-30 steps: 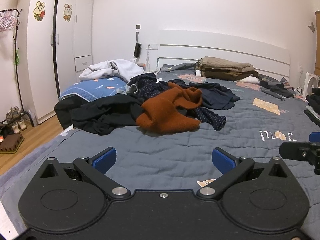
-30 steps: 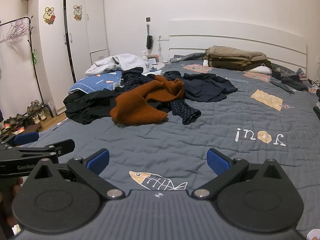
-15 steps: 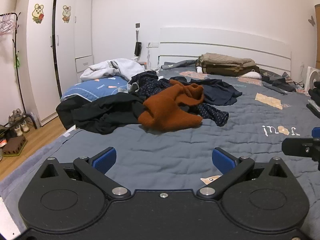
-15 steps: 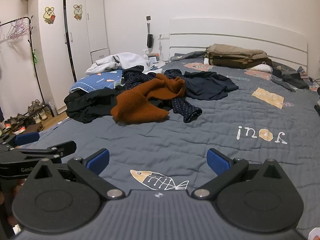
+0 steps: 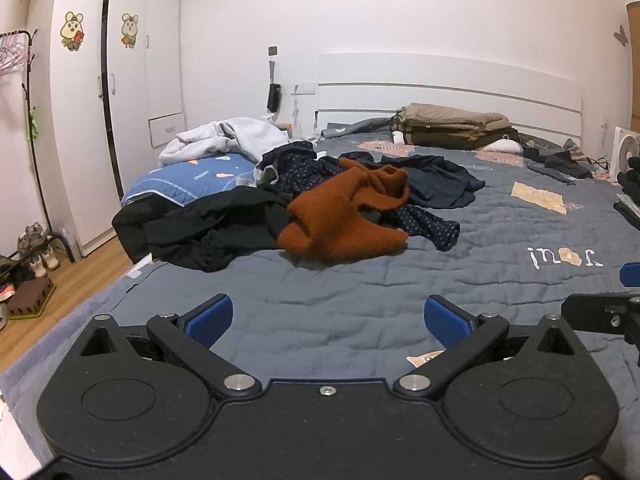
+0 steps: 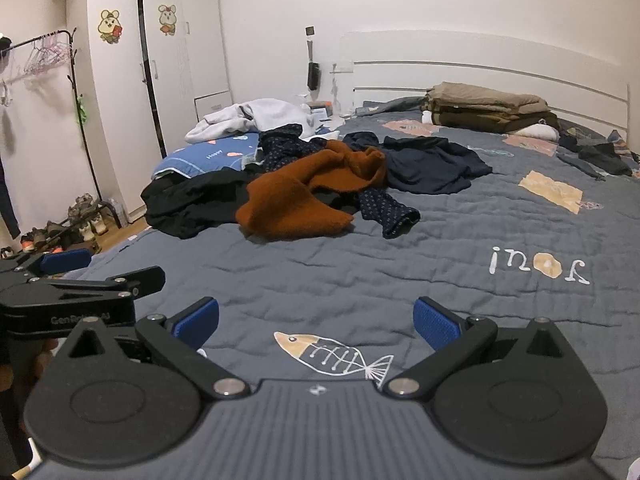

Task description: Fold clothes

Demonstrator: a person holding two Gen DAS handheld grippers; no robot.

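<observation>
clothes (image 5: 344, 216) lie heaped on the bed (image 5: 500, 280) (rust sweater (image 6: 296, 200) topmost), well ahead of both grippers. left gripper (image 5: 328, 316) and right gripper (image 6: 316, 318) hover over bare quilt, jaws spread wide, holding nothing.

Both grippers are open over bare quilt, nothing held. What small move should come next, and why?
Probably bring both forward to the rust sweater. The left gripper and right gripper are open and empty, the sweater lies on top of the clothes pile at its near edge, and the quilt in front offers room to fold.
</observation>
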